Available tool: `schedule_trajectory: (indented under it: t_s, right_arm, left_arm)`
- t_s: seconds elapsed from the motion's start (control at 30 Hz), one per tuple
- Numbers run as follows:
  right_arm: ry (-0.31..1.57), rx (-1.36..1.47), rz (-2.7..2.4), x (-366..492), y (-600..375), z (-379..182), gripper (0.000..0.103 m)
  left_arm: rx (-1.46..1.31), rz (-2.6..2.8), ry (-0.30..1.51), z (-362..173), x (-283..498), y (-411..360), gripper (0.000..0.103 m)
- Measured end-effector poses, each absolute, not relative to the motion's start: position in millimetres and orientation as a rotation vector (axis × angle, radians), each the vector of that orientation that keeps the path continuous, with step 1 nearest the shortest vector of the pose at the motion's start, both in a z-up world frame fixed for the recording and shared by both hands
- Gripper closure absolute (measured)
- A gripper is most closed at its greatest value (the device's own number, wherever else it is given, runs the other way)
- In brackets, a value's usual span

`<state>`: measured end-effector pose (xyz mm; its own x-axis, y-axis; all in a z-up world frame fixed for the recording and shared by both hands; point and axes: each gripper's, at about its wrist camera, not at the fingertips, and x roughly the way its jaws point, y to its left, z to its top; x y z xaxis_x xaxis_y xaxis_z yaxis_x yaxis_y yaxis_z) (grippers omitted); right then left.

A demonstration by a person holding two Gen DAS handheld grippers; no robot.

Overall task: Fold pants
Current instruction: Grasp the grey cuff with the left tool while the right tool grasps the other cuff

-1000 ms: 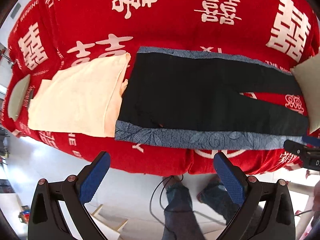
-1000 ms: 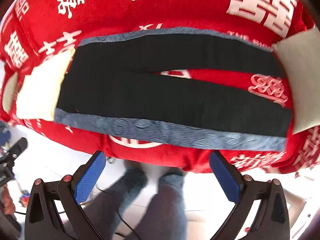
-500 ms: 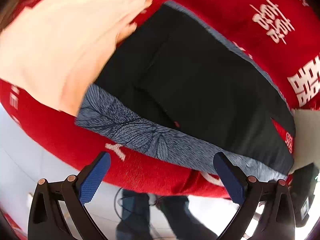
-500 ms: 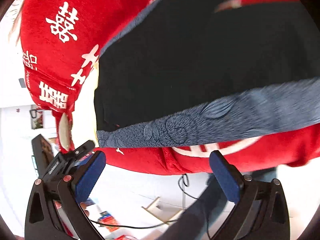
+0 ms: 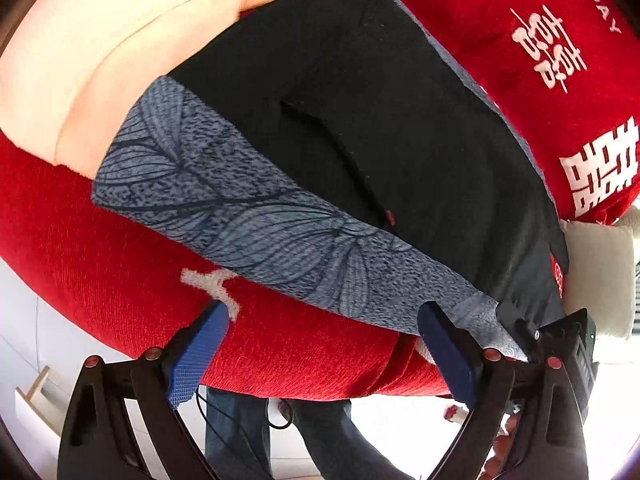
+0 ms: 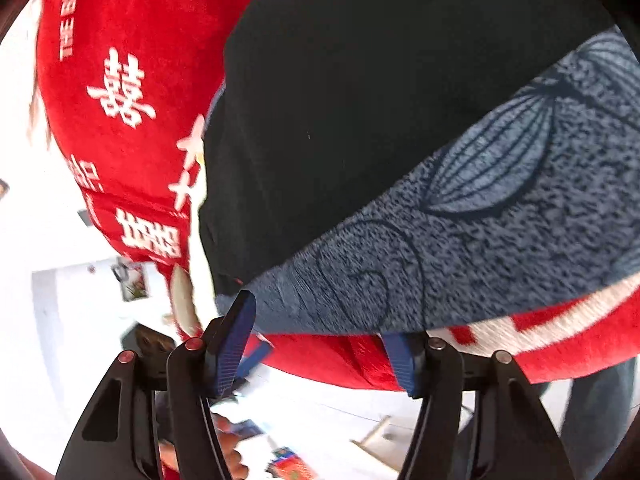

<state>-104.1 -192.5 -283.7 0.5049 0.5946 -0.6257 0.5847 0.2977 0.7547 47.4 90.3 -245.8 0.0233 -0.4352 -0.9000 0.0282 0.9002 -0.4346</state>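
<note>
Where the red blanket [image 5: 120, 264] shows its lettering, I read white double-happiness characters at 2 and 3 o'clock in the left view, with "DAY" curving along the rim at 1 o'clock; in the right view "THE" runs sideways at 10 o'clock above more of those characters. The pants [image 5: 392, 120] lie flat on the blanket, black, with a grey leaf-print band [image 5: 248, 216] along the near edge. A cream cloth [image 5: 100, 60] touches them at 10 o'clock in the left view.

My left gripper [image 5: 322, 326] stands wide open, holding nothing, its blue pads [image 5: 200, 344] pressed at the blanket's front edge just below the band. My right gripper [image 6: 316, 330] is about half open and grips nothing I can see; its left pad [image 6: 236, 332] sits at the band's corner, the other just under the band's edge. Below the blanket's edge, at 6 o'clock, open white floor [image 5: 40, 320] lies between me and the bed, with a person's jeans [image 5: 236, 432] standing there.
</note>
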Motion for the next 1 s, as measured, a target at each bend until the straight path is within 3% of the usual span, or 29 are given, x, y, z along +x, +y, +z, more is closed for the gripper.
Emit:
schedule_trajectory:
  t_s: [0.03,0.07,0.33,0.43,0.5,0.6,0.63,0.7,0.73,1.0]
  right_arm:
    - [1.117,1.385,0.008,-102.4,-195.0,-282.9,0.062]
    - [1.081,1.422,0.016,-100.6,-199.9,-278.6,0.067]
    - [0.986,1.454,0.117,-89.9,-210.2,-238.6,0.067]
    - [1.024,1.426,0.111,-92.2,-209.7,-239.6,0.065]
    - [1.036,1.424,0.087,-97.4,-211.0,-245.3,0.065]
    - [1.036,1.434,0.005,-110.5,-220.2,-259.9,0.060]
    - [1.027,1.461,-0.016,-116.3,-223.4,-264.9,0.060]
    - [1.007,1.558,-0.078,-132.9,-231.5,-277.2,0.088]
    - [0.989,1.608,-0.107,-139.9,-235.9,-279.3,0.096]
    - [1.064,1.282,0.018,-69.0,-270.3,-191.9,0.096]
  left_arm:
    - [-0.353,-0.371,1.509,-245.2,49.0,94.1,0.007]
    - [-0.378,-0.374,1.504,-243.9,51.1,95.9,0.007]
    - [-0.651,-0.336,1.469,-242.8,75.9,101.8,0.007]
    - [-0.659,-0.345,1.462,-241.8,87.1,97.1,0.047]
    - [-0.659,-0.349,1.466,-247.2,90.0,99.0,0.056]
    - [-0.605,-0.344,1.476,-250.5,92.4,104.9,0.080]
    - [-0.589,-0.347,1.482,-250.0,93.0,107.0,0.081]
    - [-0.568,-0.360,1.489,-246.7,95.2,105.5,0.081]
    - [-0.544,-0.364,1.494,-242.7,96.7,103.2,0.081]
    - [-0.408,-0.437,1.402,-163.7,137.6,61.6,0.081]
